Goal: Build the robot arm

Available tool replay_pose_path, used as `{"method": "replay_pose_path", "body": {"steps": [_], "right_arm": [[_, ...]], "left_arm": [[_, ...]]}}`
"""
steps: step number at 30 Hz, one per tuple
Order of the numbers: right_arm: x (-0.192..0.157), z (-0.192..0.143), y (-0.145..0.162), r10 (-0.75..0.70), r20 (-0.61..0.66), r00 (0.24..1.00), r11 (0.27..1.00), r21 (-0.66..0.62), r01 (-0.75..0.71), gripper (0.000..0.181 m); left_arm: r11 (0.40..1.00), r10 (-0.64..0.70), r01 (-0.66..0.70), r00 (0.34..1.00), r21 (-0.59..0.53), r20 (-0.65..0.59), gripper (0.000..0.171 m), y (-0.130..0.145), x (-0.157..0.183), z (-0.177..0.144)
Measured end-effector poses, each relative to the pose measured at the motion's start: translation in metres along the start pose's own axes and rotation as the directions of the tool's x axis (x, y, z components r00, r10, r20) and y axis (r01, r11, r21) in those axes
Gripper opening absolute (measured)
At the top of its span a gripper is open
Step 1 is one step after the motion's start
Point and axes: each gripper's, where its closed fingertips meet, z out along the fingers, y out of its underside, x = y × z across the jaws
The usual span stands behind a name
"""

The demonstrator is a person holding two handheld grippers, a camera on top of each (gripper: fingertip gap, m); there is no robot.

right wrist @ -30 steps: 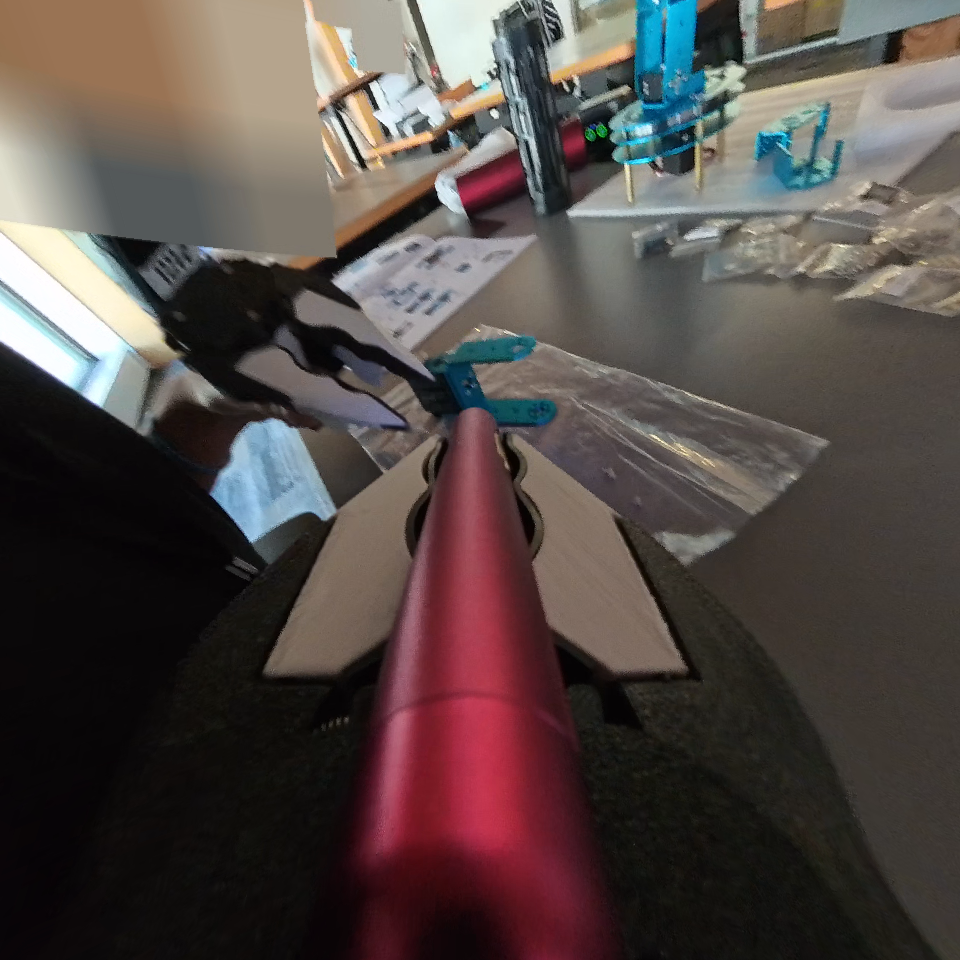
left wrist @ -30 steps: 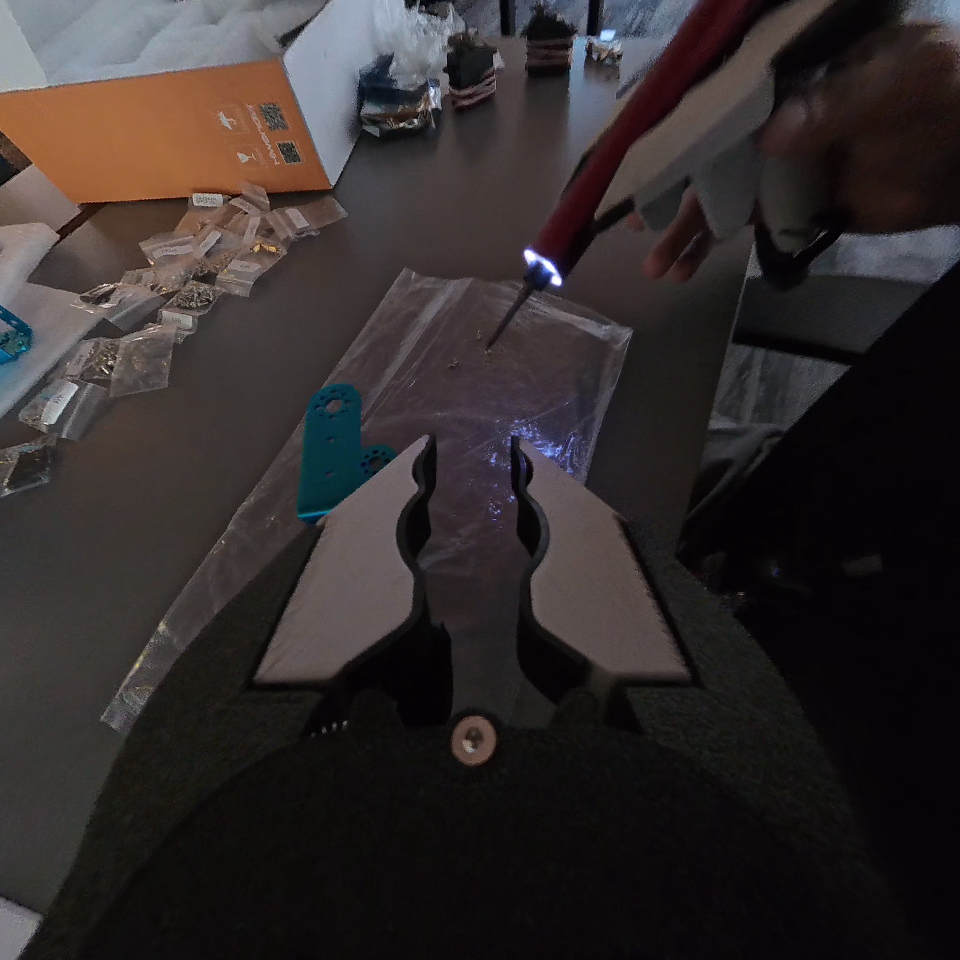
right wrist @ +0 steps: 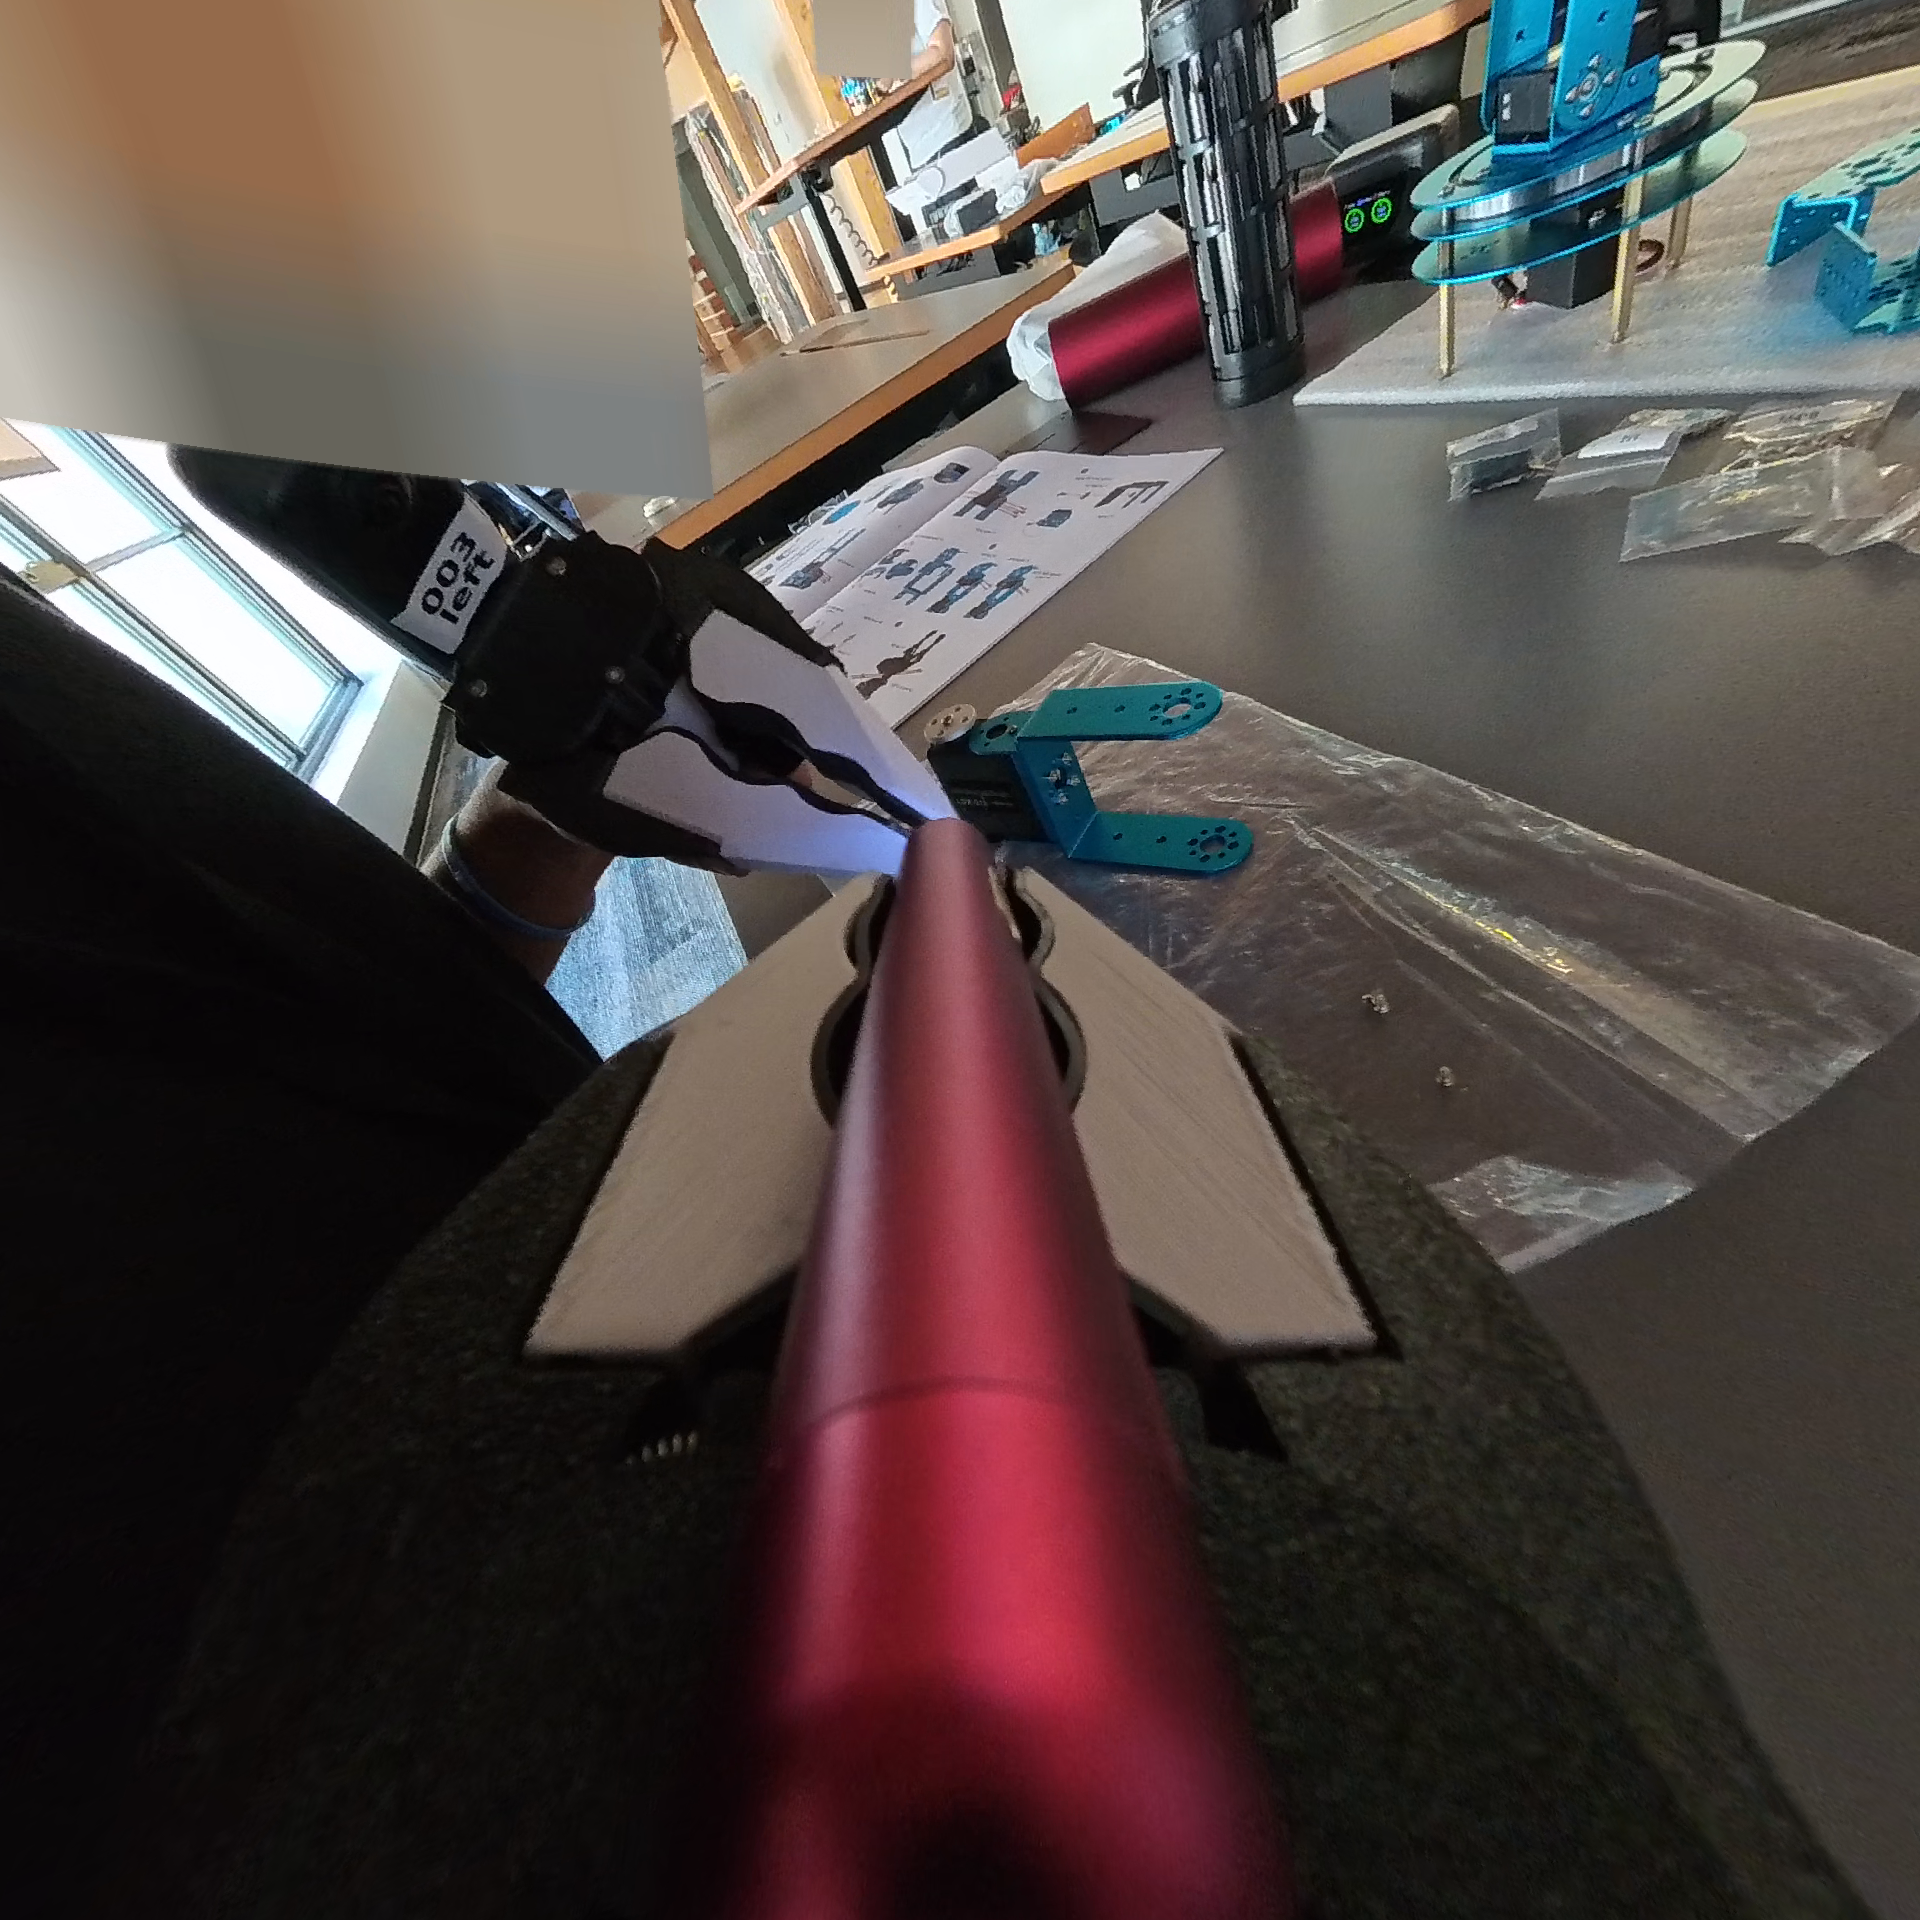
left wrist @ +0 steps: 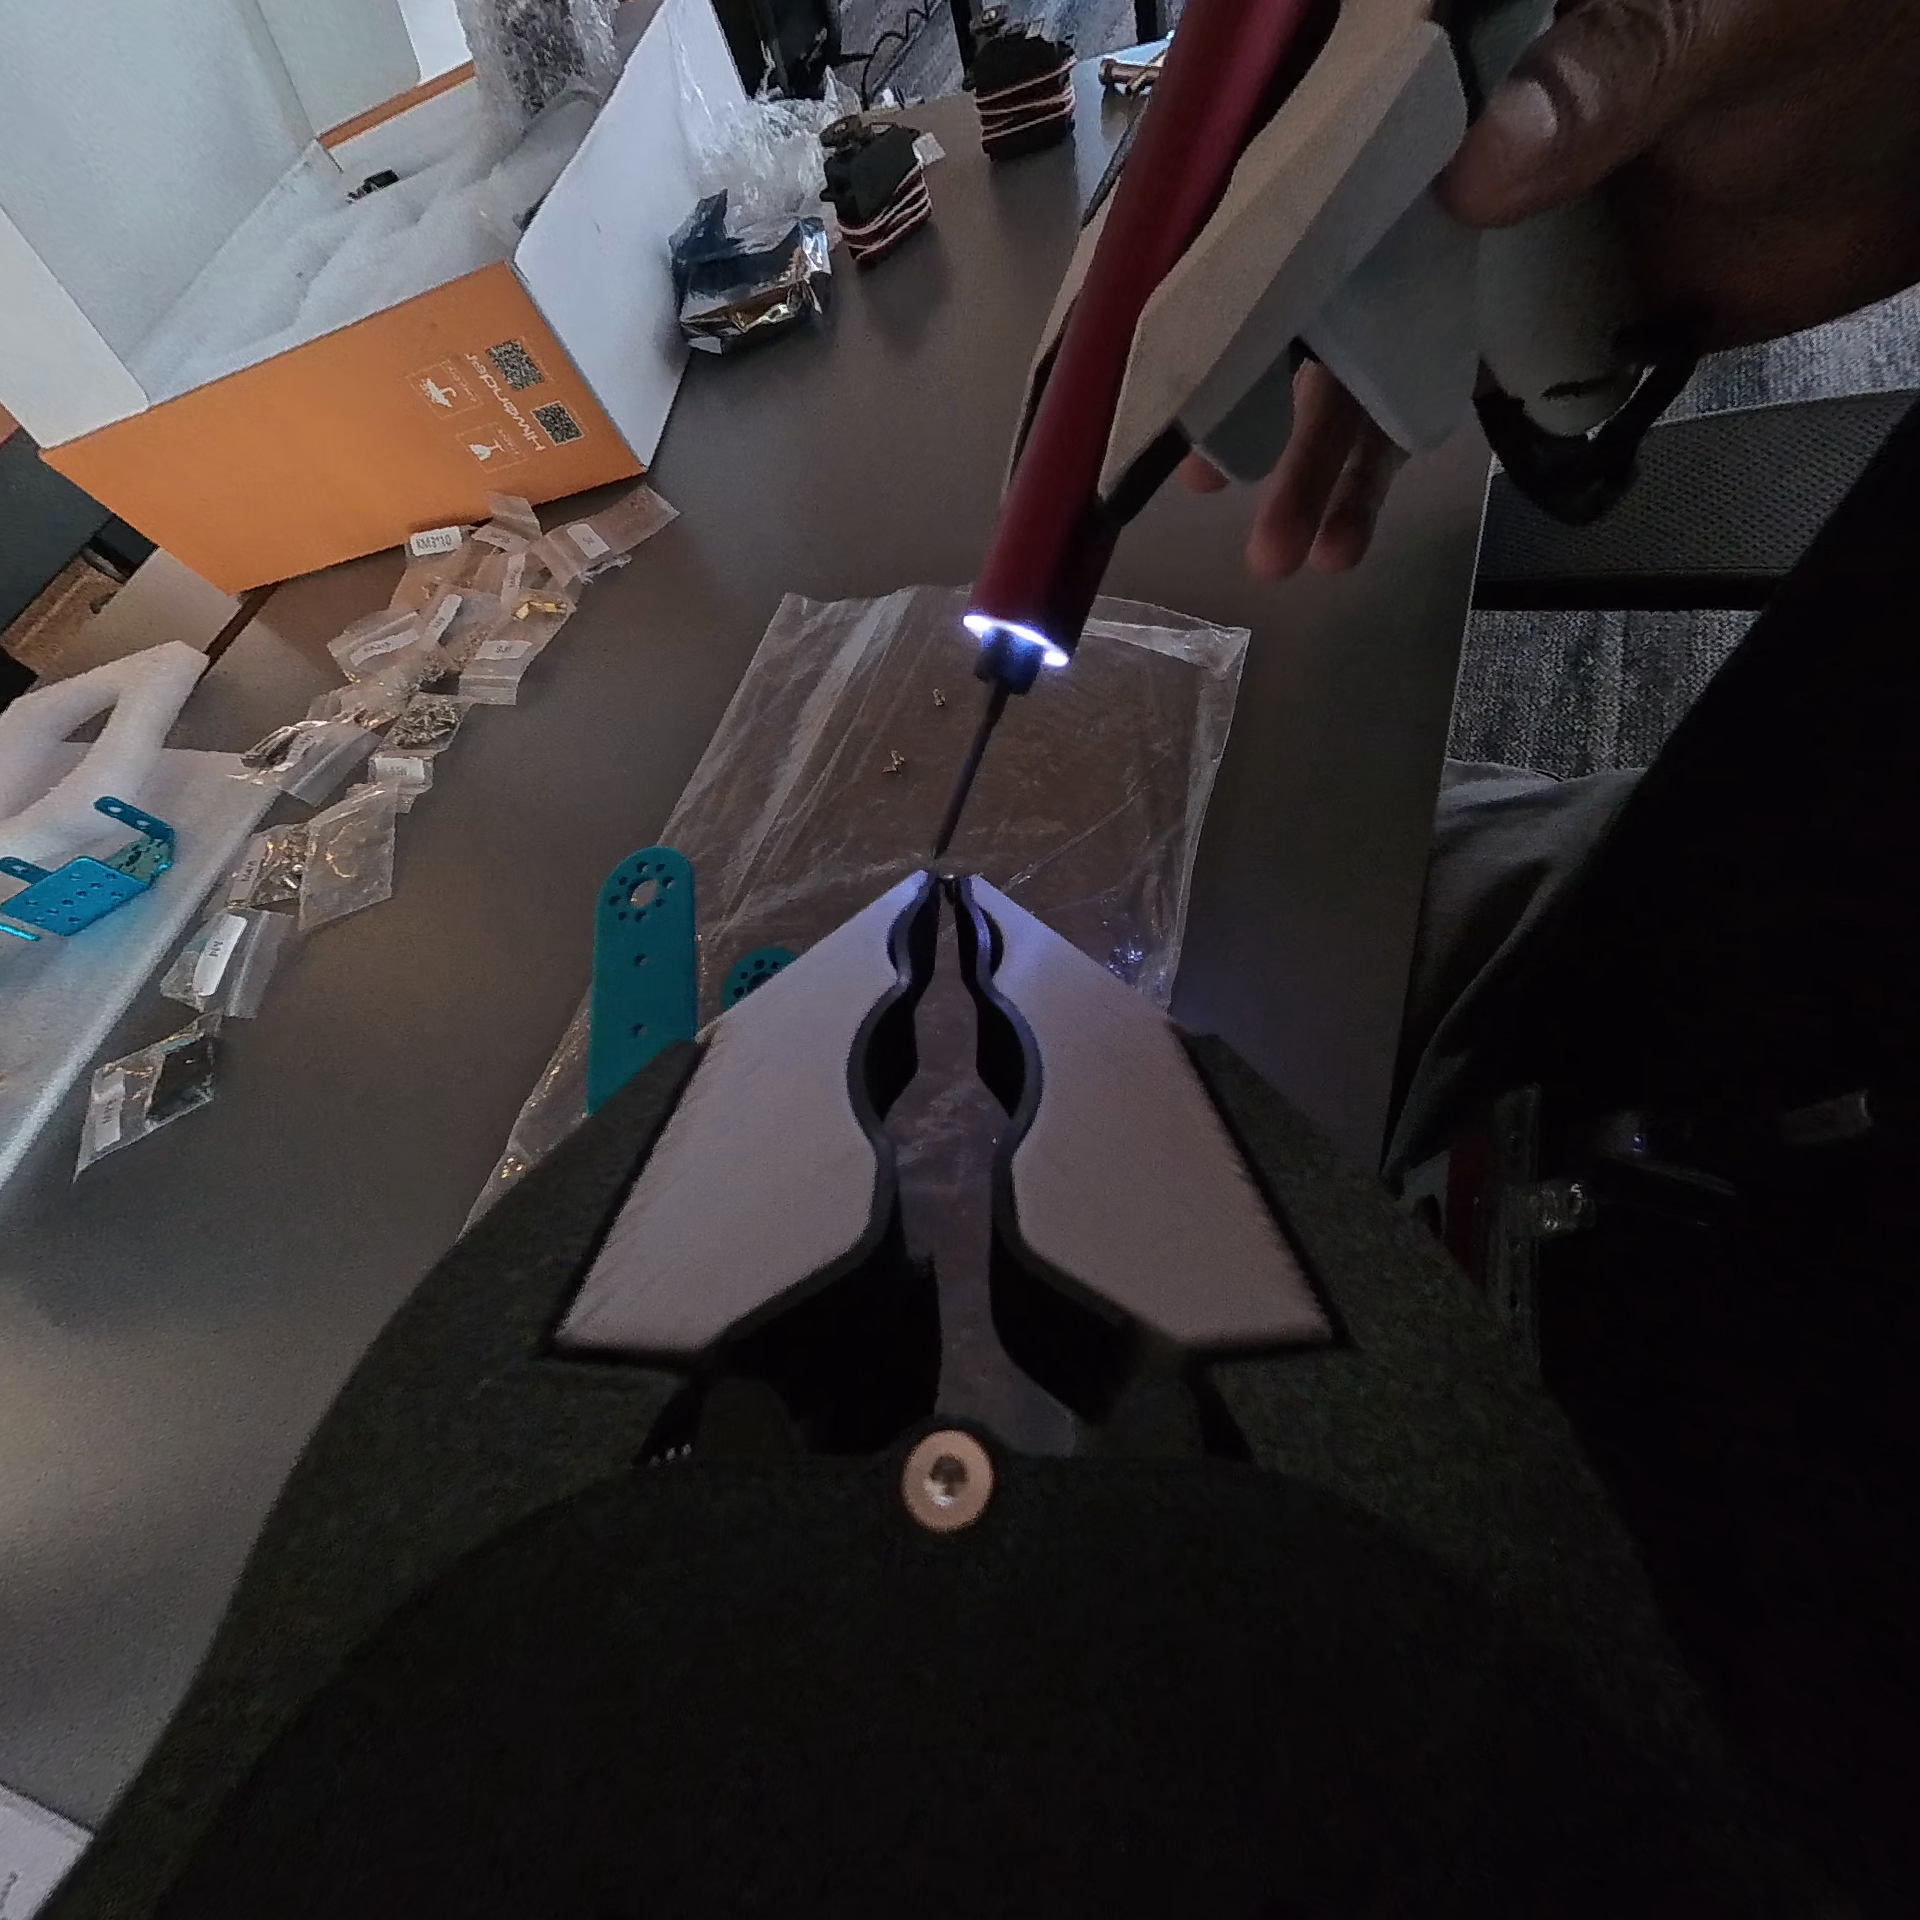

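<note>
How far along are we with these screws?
Done: teal bracket already sits around the servo. In hand: right gripper holds the red screwdriver, its bit meeting a screw pinched by the left gripper. Left: two loose screws on the plastic bag.

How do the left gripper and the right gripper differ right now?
The right gripper is shut on the red screwdriver; the left gripper has its tips nearly closed at the driver's bit tip, and I cannot tell whether it pinches anything. In the left wrist view the right gripper slopes down from above, while the left sits low over the plastic bag. Both have pale fingers.
</note>
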Motion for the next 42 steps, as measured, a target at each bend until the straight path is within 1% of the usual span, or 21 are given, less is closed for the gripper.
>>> {"method": "replay_pose_path", "body": {"steps": [7, 26, 29, 31, 34, 36, 39, 42], "right_arm": [[0.0, 0.0, 0.002, -0.008, 0.007, 1.0, 1.0, -0.02, 0.008, 0.023], [-0.003, 0.0, 0.008, -0.019, 0.021, 1.0, 0.998, -0.059, 0.02, 0.023], [-0.006, 0.001, 0.012, -0.038, 0.047, 0.998, 0.995, -0.09, 0.043, 0.023], [-0.008, 0.003, 0.014, -0.076, 0.071, 0.995, 0.991, -0.103, 0.083, 0.023], [-0.012, 0.005, 0.016, -0.152, 0.106, 0.983, 0.978, -0.125, 0.165, 0.022], [-0.012, 0.007, 0.016, -0.175, 0.124, 0.977, 0.973, -0.131, 0.191, 0.023], [-0.011, 0.01, 0.015, -0.166, 0.139, 0.976, 0.975, -0.127, 0.183, 0.022], [-0.011, 0.015, 0.009, -0.183, 0.149, 0.972, 0.971, -0.129, 0.203, 0.023]], "left_arm": [[1.0, 0.011, -0.011, 1.0, 0.011, -0.005, 0.001, -0.003, 0.002, -0.002], [0.998, 0.062, -0.063, 0.997, -0.016, -0.036, 0.001, 0.002, 0.008, 0.0], [0.989, 0.145, -0.147, 0.987, -0.029, -0.069, 0.001, 0.006, 0.013, -0.002], [0.982, 0.182, -0.187, 0.977, -0.037, -0.108, 0.001, 0.008, 0.016, -0.003], [0.977, 0.196, -0.208, 0.963, -0.047, -0.184, 0.001, 0.011, 0.02, -0.006], [0.972, 0.208, -0.225, 0.954, -0.059, -0.216, 0.001, 0.012, 0.021, -0.007], [0.967, 0.221, -0.243, 0.948, -0.078, -0.228, 0.001, 0.014, 0.019, -0.008], [0.973, 0.203, -0.221, 0.958, -0.069, -0.2, 0.002, 0.011, 0.014, -0.009]]}}
